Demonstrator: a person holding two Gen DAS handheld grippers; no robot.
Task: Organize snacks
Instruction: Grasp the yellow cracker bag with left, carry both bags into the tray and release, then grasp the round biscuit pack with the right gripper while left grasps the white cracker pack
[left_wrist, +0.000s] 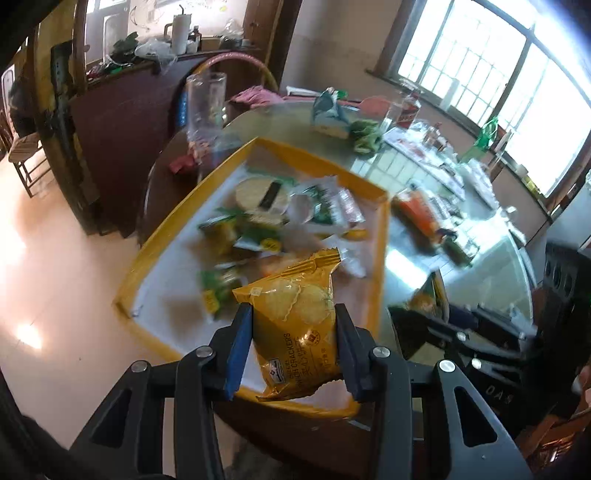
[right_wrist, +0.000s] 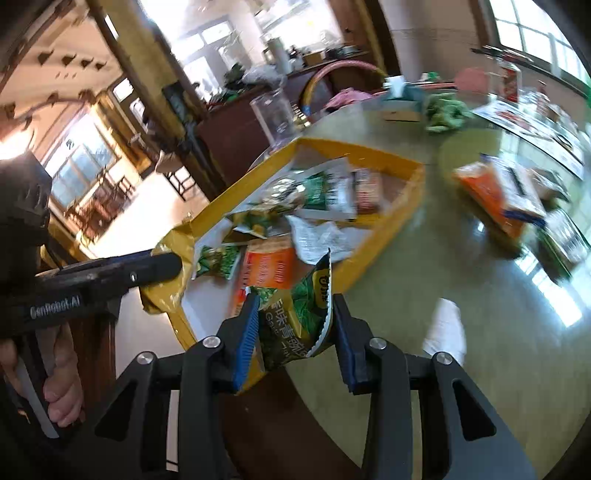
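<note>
L gripper is clamping the yellow cracker pack over the yellow tray's near edge; I'm carrying it to drop in w/ the other snacks. R gripper is pinching a green pea packet by the tray's near corner, same reason.

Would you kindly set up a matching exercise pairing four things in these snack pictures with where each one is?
Things:
1. yellow cracker packet
2. green pea packet
3. orange bag
4. clear glass

Places:
A. lying on the table, outside the tray
B. standing beyond the tray's far corner
C. in the right gripper
D. in the left gripper

Pairs: 1-D, 2-C, 3-A, 4-B
</note>
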